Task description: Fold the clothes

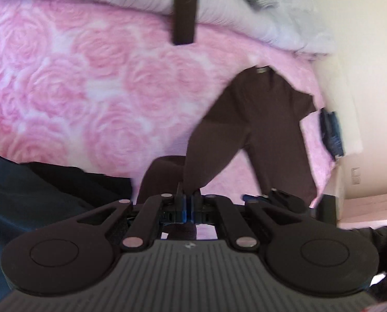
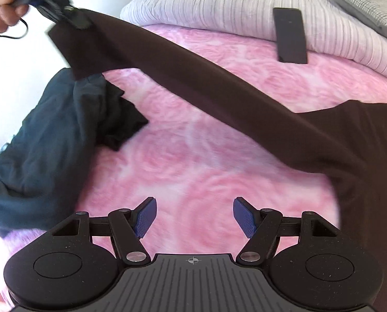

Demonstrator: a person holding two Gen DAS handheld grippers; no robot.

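Pinching one corner of the single brown garment [image 2: 219, 85], the left gripper [image 1: 187, 195] has its jaws clenched on the cloth, which stretches taut from it down across the pink rose-patterned bedspread [image 2: 188, 156]. Its other end lies on the bed near the right gripper [image 2: 194, 215], whose two blue pads [image 2: 146, 215] stand apart over bare bedspread, grasping nothing. One dark teal garment [image 2: 45, 143] lies heaped at the bed's edge, and one black flat device [image 2: 289, 35] rests against the white striped duvet [image 2: 219, 2]

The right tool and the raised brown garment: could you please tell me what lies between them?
Only bare pink rose-patterned blanket lies between the open right tool and the brown garment, as the right wrist view shows.
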